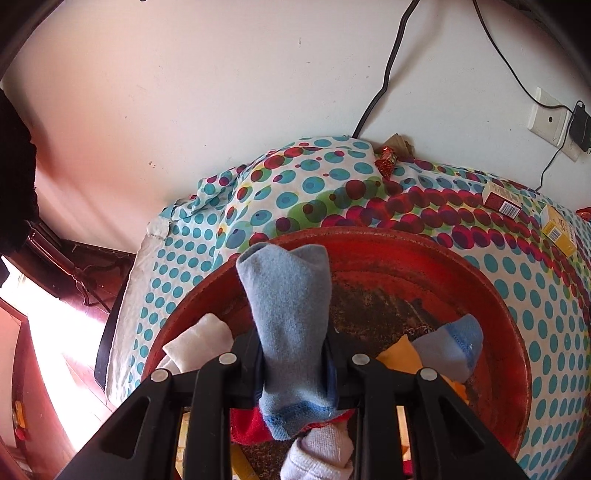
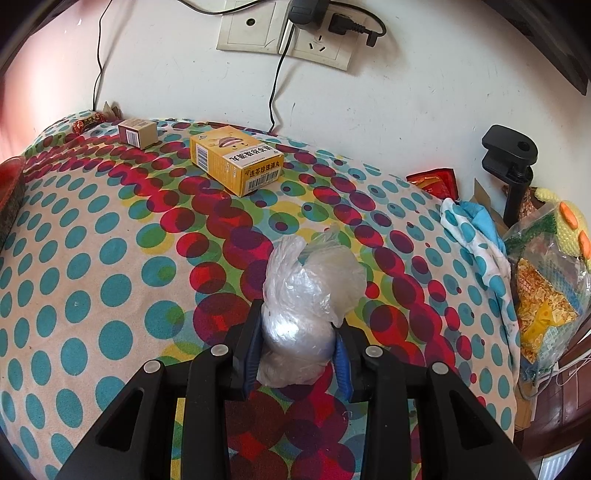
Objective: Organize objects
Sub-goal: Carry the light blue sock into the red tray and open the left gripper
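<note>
My left gripper (image 1: pixel 293 354) is shut on a light blue sock (image 1: pixel 284 295), which stands up between the fingers above a red basin (image 1: pixel 424 258). Inside the basin lie a white sock (image 1: pixel 201 345), a blue-grey sock (image 1: pixel 450 350), an orange sock (image 1: pixel 399 356) and a red one (image 1: pixel 247 424). My right gripper (image 2: pixel 299 332) is shut on a crumpled clear plastic bag (image 2: pixel 314 284), just over the dotted bedsheet (image 2: pixel 92 258). The basin's edge (image 2: pixel 9 184) shows at the far left of the right wrist view.
A yellow medicine box (image 2: pixel 236 162), a small brown box (image 2: pixel 137 133) and a red candy wrapper (image 2: pixel 86 122) lie near the wall. Wall sockets (image 2: pixel 284 33) with cables hang above. A black clamp (image 2: pixel 511 155), a red packet (image 2: pixel 436 182) and a bag of goods (image 2: pixel 546 295) crowd the right edge.
</note>
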### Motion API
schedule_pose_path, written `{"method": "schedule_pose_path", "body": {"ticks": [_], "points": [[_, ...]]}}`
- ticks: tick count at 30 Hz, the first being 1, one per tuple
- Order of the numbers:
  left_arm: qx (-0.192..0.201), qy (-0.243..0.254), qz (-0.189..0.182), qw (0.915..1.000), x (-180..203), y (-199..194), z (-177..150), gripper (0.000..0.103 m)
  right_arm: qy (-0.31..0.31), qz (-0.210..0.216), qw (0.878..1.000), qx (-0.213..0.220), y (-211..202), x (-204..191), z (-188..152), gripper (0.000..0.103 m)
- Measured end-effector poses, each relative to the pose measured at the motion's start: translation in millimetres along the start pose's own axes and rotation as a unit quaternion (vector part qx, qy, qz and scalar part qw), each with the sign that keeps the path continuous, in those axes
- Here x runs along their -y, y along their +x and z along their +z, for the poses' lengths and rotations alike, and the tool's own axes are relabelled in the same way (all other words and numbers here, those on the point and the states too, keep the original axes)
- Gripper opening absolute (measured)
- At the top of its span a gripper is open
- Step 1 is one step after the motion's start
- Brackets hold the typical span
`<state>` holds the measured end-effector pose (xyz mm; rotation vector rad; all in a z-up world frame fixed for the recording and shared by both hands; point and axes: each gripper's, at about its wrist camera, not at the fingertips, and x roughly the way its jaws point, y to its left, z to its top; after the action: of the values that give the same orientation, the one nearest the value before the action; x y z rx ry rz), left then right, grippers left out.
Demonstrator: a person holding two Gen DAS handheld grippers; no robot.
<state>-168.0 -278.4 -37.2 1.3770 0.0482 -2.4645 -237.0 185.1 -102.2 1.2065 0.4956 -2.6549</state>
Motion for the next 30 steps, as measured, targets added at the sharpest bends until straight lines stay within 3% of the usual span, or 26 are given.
{"method": "schedule_pose_path", "body": {"ticks": [6,10,16,30], "points": [[-0.003,-0.007,-0.002,1.0000,0.1,6.3,-3.5,0.031,-0.001,-0.001,1.000,0.000,-0.1,-0.2,0.0,0.032],[-0.007,-0.002,0.006,1.0000,-0.3,8.5,-7.8,0.043,-0.004,-0.005,1.000,0.000,-0.2,-1.1,0.2,0.032],[0.007,0.010,0.015,0.9998,-2.2,-1.3,-9.7,0.049,-0.011,-0.014,1.000,0.001,-0.6,-3.8,0.6,0.032],[0.035,-0.003,-0.004,0.9994,-8.7,-43.4,-32.1,0.051,-0.015,-0.021,1.000,0.001,-1.4,-5.5,1.2,0.033]]}}
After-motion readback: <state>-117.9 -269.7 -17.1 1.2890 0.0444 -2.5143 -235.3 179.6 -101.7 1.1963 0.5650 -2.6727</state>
